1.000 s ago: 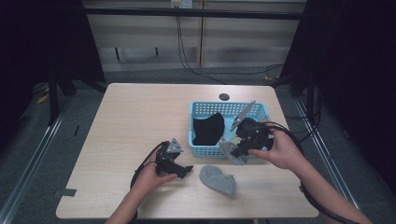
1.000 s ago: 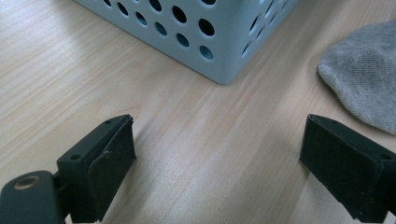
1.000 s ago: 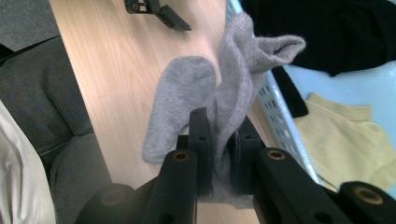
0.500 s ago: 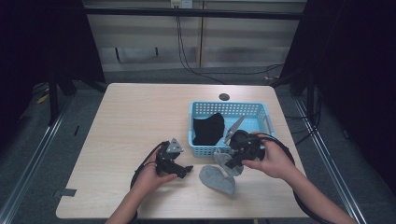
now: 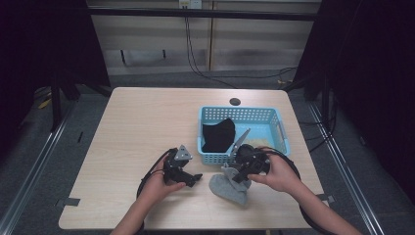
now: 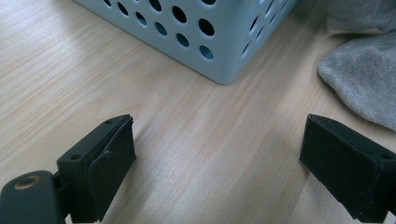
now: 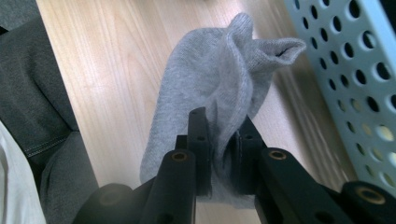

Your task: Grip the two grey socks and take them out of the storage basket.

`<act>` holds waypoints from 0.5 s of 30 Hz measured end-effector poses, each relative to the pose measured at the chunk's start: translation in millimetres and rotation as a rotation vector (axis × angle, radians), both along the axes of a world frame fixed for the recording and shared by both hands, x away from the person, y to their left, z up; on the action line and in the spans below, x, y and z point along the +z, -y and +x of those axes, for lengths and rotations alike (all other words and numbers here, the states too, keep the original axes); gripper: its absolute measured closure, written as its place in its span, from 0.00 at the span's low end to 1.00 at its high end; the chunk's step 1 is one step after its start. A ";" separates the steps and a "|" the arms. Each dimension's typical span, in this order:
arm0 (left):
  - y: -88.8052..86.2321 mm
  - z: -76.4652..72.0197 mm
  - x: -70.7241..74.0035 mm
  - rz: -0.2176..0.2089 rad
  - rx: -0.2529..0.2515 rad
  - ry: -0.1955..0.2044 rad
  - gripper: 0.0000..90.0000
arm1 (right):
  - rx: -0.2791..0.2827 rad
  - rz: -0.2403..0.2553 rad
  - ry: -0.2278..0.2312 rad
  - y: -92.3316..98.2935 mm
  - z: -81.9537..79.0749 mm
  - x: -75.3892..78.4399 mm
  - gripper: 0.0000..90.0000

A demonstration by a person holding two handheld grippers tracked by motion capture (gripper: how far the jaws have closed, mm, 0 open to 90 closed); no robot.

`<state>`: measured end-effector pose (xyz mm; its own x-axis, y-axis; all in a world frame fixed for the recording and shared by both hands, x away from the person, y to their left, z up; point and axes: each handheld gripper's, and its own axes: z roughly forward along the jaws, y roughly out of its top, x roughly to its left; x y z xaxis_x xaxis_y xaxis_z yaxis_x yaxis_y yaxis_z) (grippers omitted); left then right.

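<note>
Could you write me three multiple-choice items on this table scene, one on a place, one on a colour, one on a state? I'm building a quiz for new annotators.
1. Where does the grey knitted sock lie?
A. on the wooden table, in front of the light blue perforated plastic basket
B. inside the basket
C. on the floor

2. What colour is the cloth in the basket?
A. red
B. black
C. white

3. How stand the jaws of the left gripper?
A. shut on the sock
B. shut on the basket rim
C. wide open with bare table between them

Answers: 1 A, the high view shows the sock on the tabletop outside the basket; 2 B, the garment there is black; 3 C, the left gripper view shows both jaws far apart over wood.
</note>
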<state>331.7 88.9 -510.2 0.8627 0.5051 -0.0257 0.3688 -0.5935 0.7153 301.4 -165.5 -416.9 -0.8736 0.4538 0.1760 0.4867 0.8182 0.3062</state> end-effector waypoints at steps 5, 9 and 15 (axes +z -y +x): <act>0.0 0.0 0.0 0.000 0.000 0.000 0.11 | -0.012 0.001 -0.003 -0.5 2.3 -8.4 0.90; 0.0 0.0 0.0 0.000 0.000 0.000 0.11 | -0.025 -0.008 -0.007 -2.6 4.0 -13.8 0.89; 0.0 0.0 0.0 0.000 0.000 0.000 0.11 | -0.014 -0.026 0.000 -7.0 6.2 -17.8 0.88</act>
<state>331.7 89.0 -510.1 0.8627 0.5050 -0.0255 0.3687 -0.5938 0.7152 307.6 -158.5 -434.7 -0.8671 0.4703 0.1643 0.4981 0.8190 0.2849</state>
